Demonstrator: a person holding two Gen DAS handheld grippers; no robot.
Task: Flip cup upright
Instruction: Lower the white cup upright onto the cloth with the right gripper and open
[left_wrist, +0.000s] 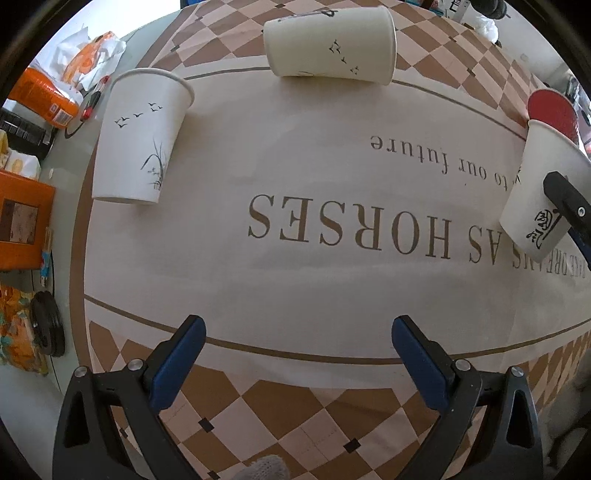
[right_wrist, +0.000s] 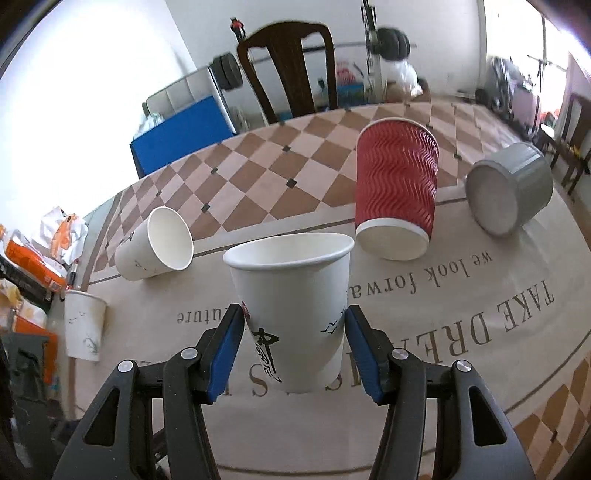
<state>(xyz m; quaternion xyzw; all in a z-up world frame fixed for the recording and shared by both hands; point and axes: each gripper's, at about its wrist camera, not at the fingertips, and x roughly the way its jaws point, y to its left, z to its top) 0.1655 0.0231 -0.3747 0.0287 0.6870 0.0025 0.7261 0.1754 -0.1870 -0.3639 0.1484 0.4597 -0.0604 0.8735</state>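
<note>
My right gripper (right_wrist: 293, 345) is shut on a white paper cup (right_wrist: 291, 302) with black calligraphy, held upright, mouth up, its base at or just above the cloth. The same cup (left_wrist: 539, 195) shows at the right edge of the left wrist view with a right finger (left_wrist: 567, 203) on it. My left gripper (left_wrist: 299, 356) is open and empty above the near part of the tablecloth (left_wrist: 295, 240). A white cup lies on its side (left_wrist: 330, 42), also seen in the right wrist view (right_wrist: 155, 245). Another white cup with birds stands upright (left_wrist: 138, 134), (right_wrist: 84, 325).
A red ribbed cup (right_wrist: 397, 192) and a grey cup (right_wrist: 509, 188) lie on their sides at the far right. Orange packets and boxes (left_wrist: 40, 92) crowd the table's left edge. A wooden chair (right_wrist: 291, 70) stands behind the table.
</note>
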